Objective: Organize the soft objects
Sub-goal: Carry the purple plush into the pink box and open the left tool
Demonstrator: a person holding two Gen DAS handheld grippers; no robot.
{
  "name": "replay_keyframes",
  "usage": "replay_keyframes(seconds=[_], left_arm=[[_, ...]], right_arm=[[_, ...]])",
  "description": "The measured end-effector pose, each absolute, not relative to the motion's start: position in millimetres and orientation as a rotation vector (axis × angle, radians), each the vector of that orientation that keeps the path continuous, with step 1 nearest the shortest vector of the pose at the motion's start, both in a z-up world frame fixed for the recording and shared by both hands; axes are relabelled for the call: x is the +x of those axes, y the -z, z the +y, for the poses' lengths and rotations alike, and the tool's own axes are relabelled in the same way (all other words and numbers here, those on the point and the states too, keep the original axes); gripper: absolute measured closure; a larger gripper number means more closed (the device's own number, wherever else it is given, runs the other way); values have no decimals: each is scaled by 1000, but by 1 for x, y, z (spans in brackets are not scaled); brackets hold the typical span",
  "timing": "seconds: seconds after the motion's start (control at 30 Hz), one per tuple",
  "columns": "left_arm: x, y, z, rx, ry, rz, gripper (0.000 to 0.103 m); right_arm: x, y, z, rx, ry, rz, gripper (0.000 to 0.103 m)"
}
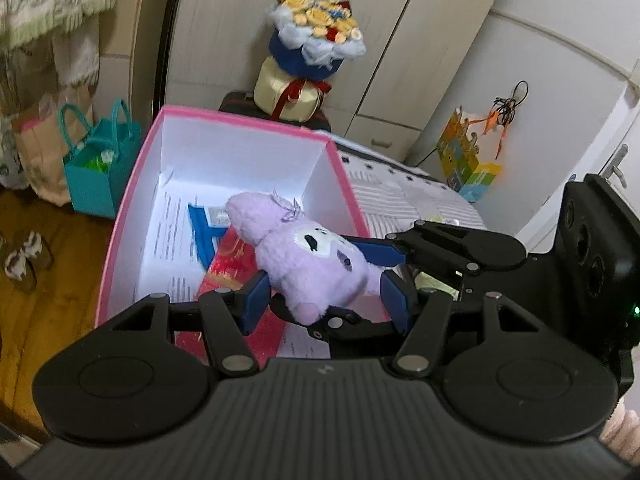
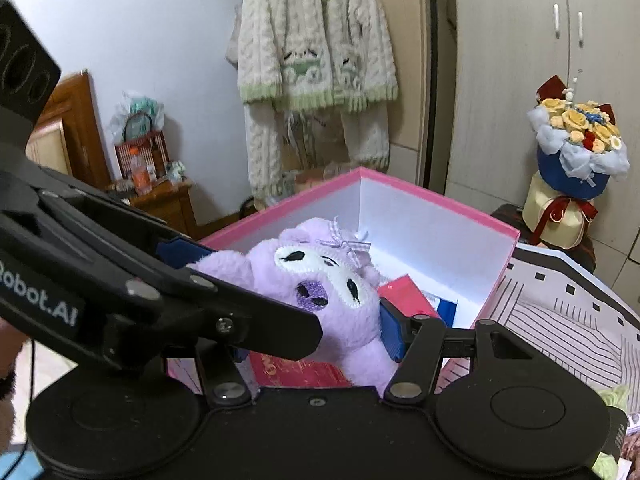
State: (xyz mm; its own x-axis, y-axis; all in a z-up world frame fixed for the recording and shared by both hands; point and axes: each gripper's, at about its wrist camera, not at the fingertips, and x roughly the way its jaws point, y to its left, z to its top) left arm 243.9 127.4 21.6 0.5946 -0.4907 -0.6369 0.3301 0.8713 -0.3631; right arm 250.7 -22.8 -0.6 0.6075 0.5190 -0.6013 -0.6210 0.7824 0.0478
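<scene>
A purple plush toy point(image 1: 304, 256) with a white face and a checked bow hangs over an open pink box point(image 1: 132, 200) with white inner walls. My left gripper point(image 1: 324, 300) is shut on the plush, its blue pads pressed to both sides. My right gripper point(image 2: 316, 336) is also shut on the plush point(image 2: 320, 288), coming in from the other side. In the right wrist view the left gripper's arm crosses in front and hides my left pad. The box point(image 2: 440, 204) holds printed papers, a red packet point(image 2: 404, 292) and a blue item.
A flower bouquet point(image 1: 316, 32) stands on a dark case behind the box. A teal bag point(image 1: 100, 168) sits on the wooden floor at left. A patterned bed cover point(image 1: 408, 192) lies right of the box. A knitted cardigan point(image 2: 316, 52) hangs on the wall.
</scene>
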Motion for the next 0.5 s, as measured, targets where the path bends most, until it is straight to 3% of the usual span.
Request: replay_keyframes(seconds=[0.3,0.5], left_arm=[[265,4,129,-265,516,860,44],[262,12,125,-214,476,885,40]], right_arm=[[252,9,-8,-344,-600,625,38],[254,14,-19,-265,-672,678,34]])
